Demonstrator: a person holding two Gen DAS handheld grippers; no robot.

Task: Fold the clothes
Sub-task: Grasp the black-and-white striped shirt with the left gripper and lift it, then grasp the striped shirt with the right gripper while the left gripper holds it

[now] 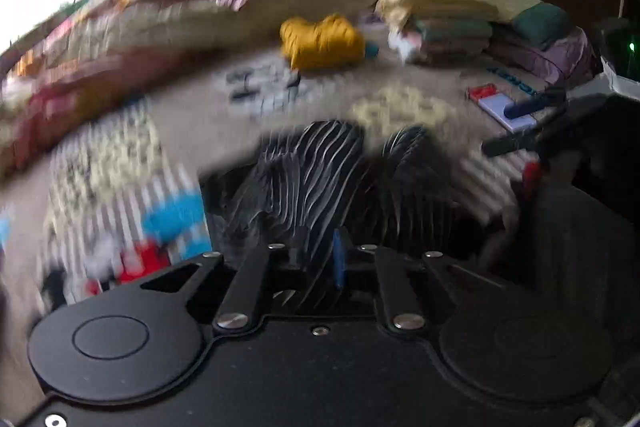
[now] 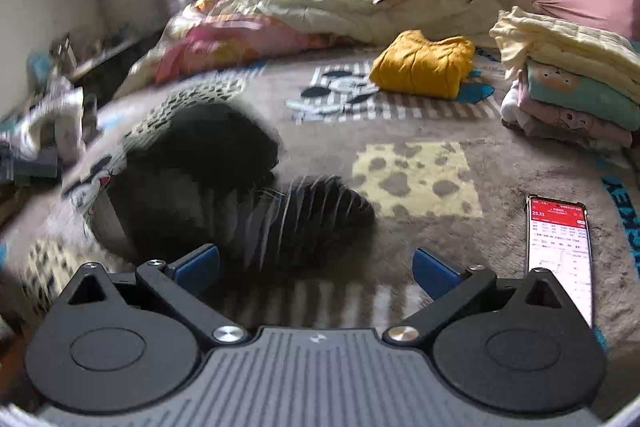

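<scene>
Left wrist: left hand-held gripper (image 1: 338, 263) clamps striped garment (image 1: 320, 163), right hand-held gripper (image 2: 316, 267) spread wide.

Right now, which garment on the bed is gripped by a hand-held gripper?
The dark striped garment, clamped in the left hand-held gripper. The folded mustard-yellow garment and the folded stack lie untouched farther back.

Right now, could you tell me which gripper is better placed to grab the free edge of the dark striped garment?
Probably the right gripper: open and empty, facing the dark striped garment. The left gripper is already shut on it.
</scene>
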